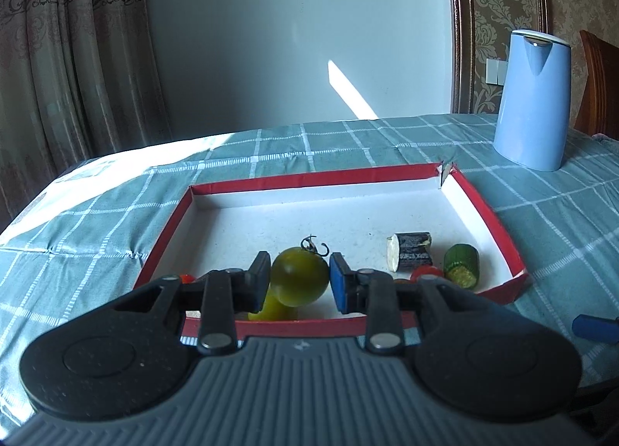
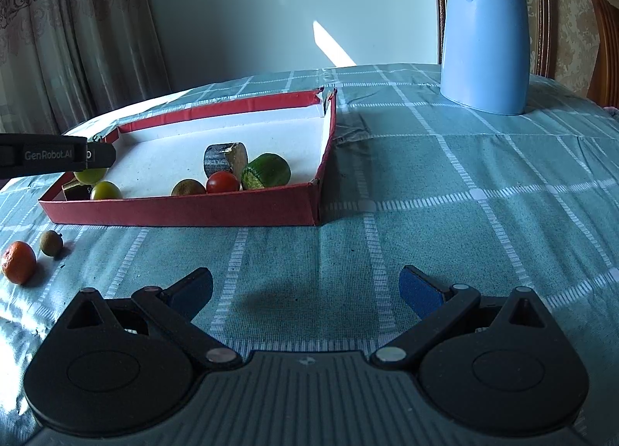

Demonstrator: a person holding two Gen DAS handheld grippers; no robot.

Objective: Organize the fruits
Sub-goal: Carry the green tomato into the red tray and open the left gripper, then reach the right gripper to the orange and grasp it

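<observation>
Here the left gripper (image 1: 300,279) has its jaws clenched on a green tomato (image 1: 300,277), stem curl pointing up and away, carried just over the near rim of the red box (image 1: 294,324). The box floor lies straight ahead and below, so the drop is forward and down. Something yellow sits under the tomato, probably another fruit, though it is half hidden. The right gripper (image 2: 305,293) hangs released over the table (image 2: 425,194), empty. An orange fruit (image 2: 18,262) and a small brown fruit (image 2: 51,243) wait outside the box, nearer the left side.
</observation>
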